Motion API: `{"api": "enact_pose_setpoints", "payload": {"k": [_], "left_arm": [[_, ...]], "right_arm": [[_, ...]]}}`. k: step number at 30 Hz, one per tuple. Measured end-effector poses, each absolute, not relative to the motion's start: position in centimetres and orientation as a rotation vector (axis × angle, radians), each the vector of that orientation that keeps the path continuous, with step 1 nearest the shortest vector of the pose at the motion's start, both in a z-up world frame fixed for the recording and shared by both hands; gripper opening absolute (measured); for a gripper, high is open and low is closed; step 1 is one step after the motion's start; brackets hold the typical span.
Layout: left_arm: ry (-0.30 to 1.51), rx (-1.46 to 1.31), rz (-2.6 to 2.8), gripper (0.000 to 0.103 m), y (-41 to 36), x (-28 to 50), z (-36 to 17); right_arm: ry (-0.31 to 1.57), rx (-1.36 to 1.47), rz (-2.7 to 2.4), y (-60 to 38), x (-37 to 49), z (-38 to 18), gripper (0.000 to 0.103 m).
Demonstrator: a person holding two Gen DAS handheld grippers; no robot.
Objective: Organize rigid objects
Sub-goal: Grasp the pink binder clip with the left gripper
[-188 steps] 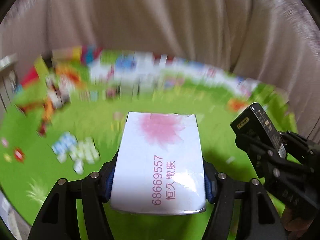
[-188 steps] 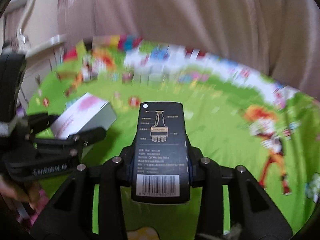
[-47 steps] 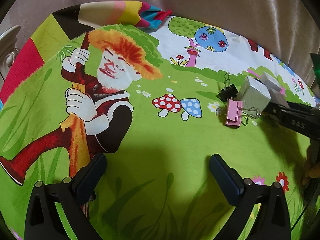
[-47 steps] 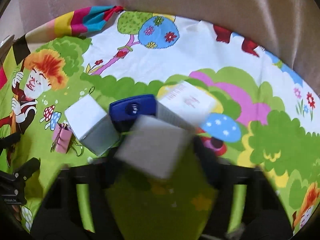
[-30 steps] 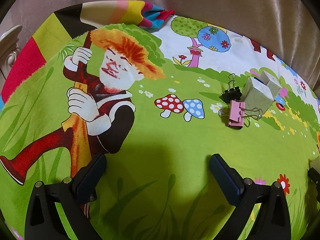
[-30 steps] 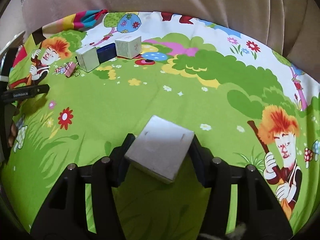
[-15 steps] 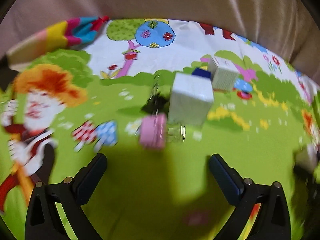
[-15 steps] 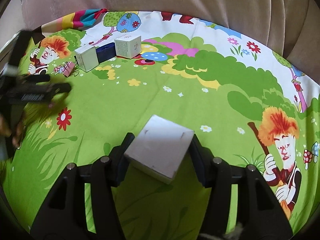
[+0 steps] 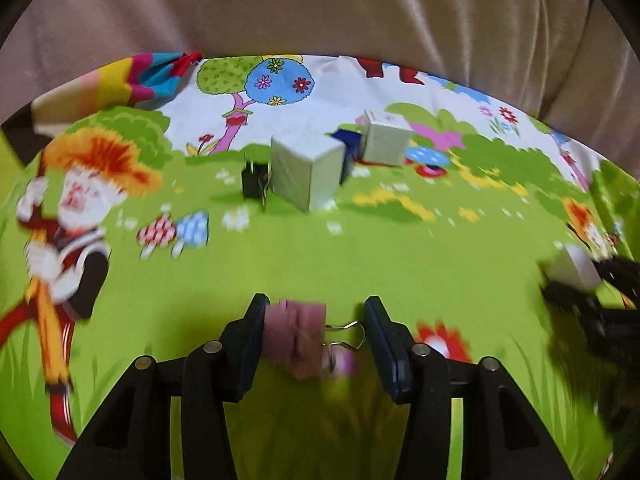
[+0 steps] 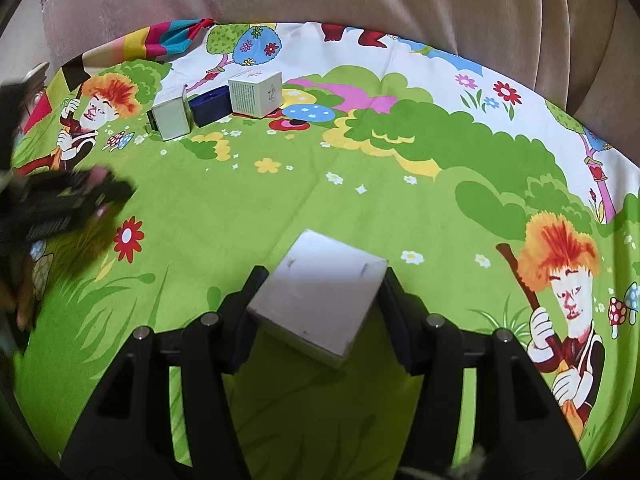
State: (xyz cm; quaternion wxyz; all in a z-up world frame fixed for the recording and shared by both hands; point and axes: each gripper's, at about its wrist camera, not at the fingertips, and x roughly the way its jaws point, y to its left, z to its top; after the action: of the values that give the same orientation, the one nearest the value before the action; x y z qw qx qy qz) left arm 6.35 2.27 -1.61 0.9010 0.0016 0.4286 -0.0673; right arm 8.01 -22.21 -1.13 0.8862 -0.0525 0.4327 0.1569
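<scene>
Rigid objects, status by position relative to the dark blue box point(image 10: 210, 105) at the far side of the cartoon-print cloth point(image 10: 360, 184).

- Grouped already: grey-white box point(image 10: 171, 114) just left of the blue box; printed white cube point(image 10: 256, 92) just right of it. All three stand in a rough row, close together; whether they touch, I cannot tell.
- Black binder clip point(image 9: 255, 180) sits against the far-left side of the grey-white box, so at the left end of that row.
- Pink binder clip point(image 9: 298, 336): between the left gripper point(image 9: 316, 340) fingers, well nearer the camera than the row. Frame is motion-blurred; its wire handle points toward the right finger. Fingers part-closed around it; firm grip or not, cannot tell.
- Plain white box point(image 10: 320, 300): clamped in the right gripper point(image 10: 320, 304), tilted, well short of and to the right of the row.

Judgement: roughly half done. Three boxes and one clip appear placed; the two held items are left to set down.
</scene>
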Motion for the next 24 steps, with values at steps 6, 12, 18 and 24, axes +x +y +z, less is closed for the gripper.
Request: {"api": "enact_pose_setpoints", "payload": {"k": [6,12,18,24], "left_arm": [[0.928,0.011,-0.096,0.096,2.2,6.3,-2.2],[0.93,-0.002,-0.072,0.095,2.8,5.8,-2.0],[0.926,-0.146,-0.096,0.096,6.2,4.0,-1.1],[0.932,-0.161,-0.123,0.093,6.7,4.0,-0.9]], "right_arm": [[0.9,-0.11,0.325,-22.2,8.0,-1.2,0.06],[0.9,-0.111,0.323,-22.2,8.0,-1.1,0.06],[0.9,-0.111,0.324,-22.2,8.0,-1.1,0.06],[0.9,-0.109,0.326,-22.2,8.1,-1.1,0.06]]}}
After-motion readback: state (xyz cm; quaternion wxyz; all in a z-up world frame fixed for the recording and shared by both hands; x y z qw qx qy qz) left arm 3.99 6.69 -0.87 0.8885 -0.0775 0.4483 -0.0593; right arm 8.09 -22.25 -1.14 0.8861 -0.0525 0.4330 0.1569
